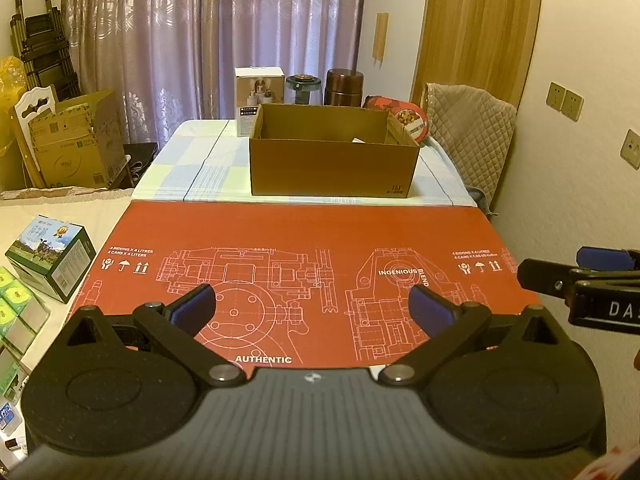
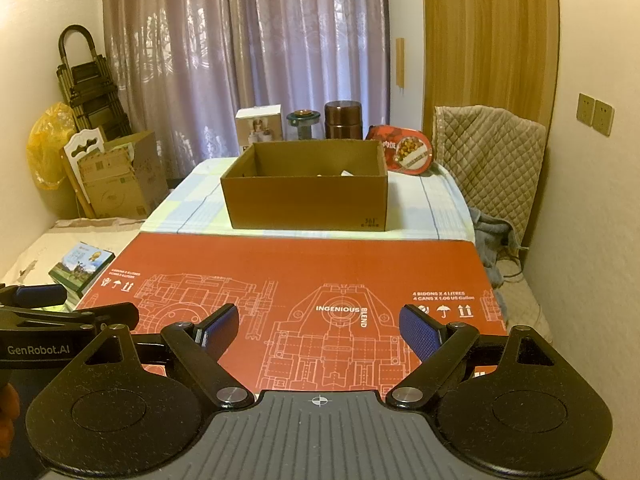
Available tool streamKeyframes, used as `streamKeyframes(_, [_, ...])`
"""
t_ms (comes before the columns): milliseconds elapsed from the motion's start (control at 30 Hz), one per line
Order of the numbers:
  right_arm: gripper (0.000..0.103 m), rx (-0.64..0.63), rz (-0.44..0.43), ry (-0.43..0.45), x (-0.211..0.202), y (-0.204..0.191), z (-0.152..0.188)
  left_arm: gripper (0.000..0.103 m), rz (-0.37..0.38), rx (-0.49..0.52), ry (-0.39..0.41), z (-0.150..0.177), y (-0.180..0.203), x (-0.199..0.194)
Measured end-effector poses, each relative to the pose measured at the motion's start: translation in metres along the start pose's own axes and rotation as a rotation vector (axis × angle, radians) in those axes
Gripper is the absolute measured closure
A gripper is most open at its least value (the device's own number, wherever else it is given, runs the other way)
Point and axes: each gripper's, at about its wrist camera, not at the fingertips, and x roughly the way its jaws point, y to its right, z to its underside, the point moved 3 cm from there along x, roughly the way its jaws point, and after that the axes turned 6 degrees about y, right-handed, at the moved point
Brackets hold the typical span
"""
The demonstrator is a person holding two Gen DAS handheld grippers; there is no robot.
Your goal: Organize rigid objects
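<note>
An open brown cardboard box [image 1: 334, 168] [image 2: 306, 202] stands on the checked cloth beyond a red printed cardboard sheet [image 1: 304, 248] [image 2: 304, 276]. Behind the box stand a white carton [image 1: 258, 90] [image 2: 258, 118], a green-lidded jar [image 1: 304, 88] [image 2: 306, 122], a brown canister [image 1: 344, 86] [image 2: 343, 118] and a red snack tin [image 1: 408, 118] [image 2: 410, 150]. A green milk carton [image 1: 52, 260] [image 2: 82, 268] sits at the left. My left gripper [image 1: 314, 310] is open and empty over the red sheet. My right gripper [image 2: 320, 334] is open and empty beside it; it also shows in the left wrist view [image 1: 576, 276].
Small green-and-white packs [image 1: 16, 304] lie at the left edge. A quilted chair [image 1: 470, 128] [image 2: 492, 152] stands at the right by the wall. Cardboard boxes [image 1: 76, 140] [image 2: 120, 176] and a folded ladder [image 1: 44, 48] [image 2: 90, 88] are at the back left.
</note>
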Motion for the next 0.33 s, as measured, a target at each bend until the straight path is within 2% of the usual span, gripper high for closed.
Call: streamKeyframes(333, [0.018,-0.002,-0.004,-0.005,0.0026,-0.0006,0.0033,0.002,0.009,-0.016,0.01,0.0033,-0.0029,0.0008])
